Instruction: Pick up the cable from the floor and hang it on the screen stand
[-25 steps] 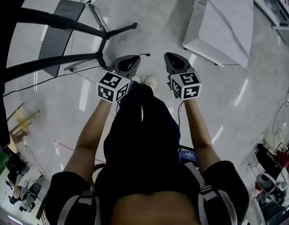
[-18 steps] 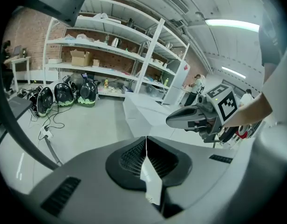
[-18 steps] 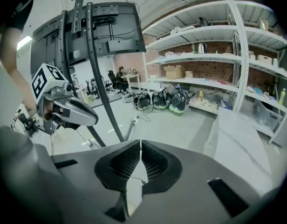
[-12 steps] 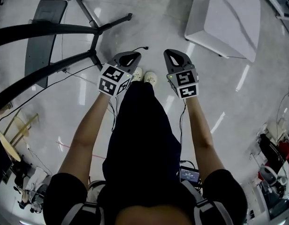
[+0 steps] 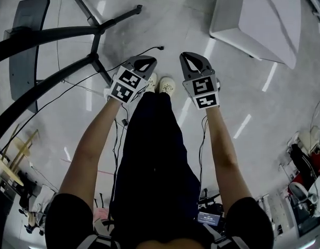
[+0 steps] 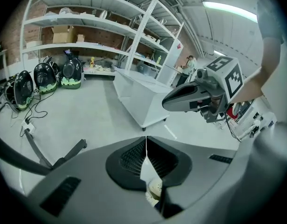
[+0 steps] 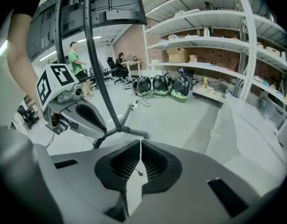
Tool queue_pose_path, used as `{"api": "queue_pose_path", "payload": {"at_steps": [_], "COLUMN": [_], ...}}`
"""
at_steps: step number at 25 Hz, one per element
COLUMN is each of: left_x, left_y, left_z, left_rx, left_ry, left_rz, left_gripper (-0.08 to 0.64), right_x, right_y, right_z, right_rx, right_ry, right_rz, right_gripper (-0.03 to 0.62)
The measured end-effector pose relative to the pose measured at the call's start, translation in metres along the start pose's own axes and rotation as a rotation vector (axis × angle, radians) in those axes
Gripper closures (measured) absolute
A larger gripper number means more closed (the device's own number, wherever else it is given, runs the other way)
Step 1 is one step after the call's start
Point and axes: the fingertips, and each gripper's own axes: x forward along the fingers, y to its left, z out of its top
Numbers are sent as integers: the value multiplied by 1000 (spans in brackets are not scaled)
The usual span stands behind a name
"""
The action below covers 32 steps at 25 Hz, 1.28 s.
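A thin black cable (image 5: 105, 70) lies on the pale floor. Its plug end (image 5: 160, 47) rests just ahead of my left gripper (image 5: 147, 62), and the line runs back left under the screen stand (image 5: 92, 32). The stand's black legs spread at the upper left of the head view. In the right gripper view its pole (image 7: 98, 73) rises to the screen (image 7: 106, 3). My left gripper (image 6: 146, 138) is shut and holds nothing. My right gripper (image 5: 187, 57) hangs beside it, also shut (image 7: 140, 142) and holding nothing. Both hover above the floor, apart from the cable.
A white cabinet (image 5: 258, 19) stands at the upper right. My shoes (image 5: 165, 84) are below the grippers. Other cables (image 5: 118, 134) trail behind. Tall shelving (image 6: 87, 45) with black-and-green units (image 6: 45, 78) lines the wall. Two people (image 7: 76, 59) are far back.
The head view has shifted: the stand slid toward the upper left and the floor looks farther away. Both grippers stayed side by side and shut, still just behind the cable's plug end.
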Motion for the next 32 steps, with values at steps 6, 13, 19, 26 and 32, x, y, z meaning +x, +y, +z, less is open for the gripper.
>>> {"api": "queue_pose_path", "payload": {"at_steps": [6,13,19,26,32], "left_x": [51,118,178,241,290], "left_y": [16,43,65,90,114], "left_z": [-50,-112,-164,-212,-252], "left_rx": [64,104,145,247,301], "left_ry": [81,149,203,284,385], "left_rz": [-20,-12,-1,5,37], "left_gripper": [548,548,548,548,457], "right_x": [39,82,117,151,175], "right_y": [-16,-23,-40,-59,-63], "right_z": [-39,-103,-160,-203,-236], "right_rx": [62,125,211,264,305], "right_ry": [-13,-25,-24,-43,-45], "right_rz": [-21,-27,-36,-50,-48], "right_gripper": [566,566,566,566,566]}}
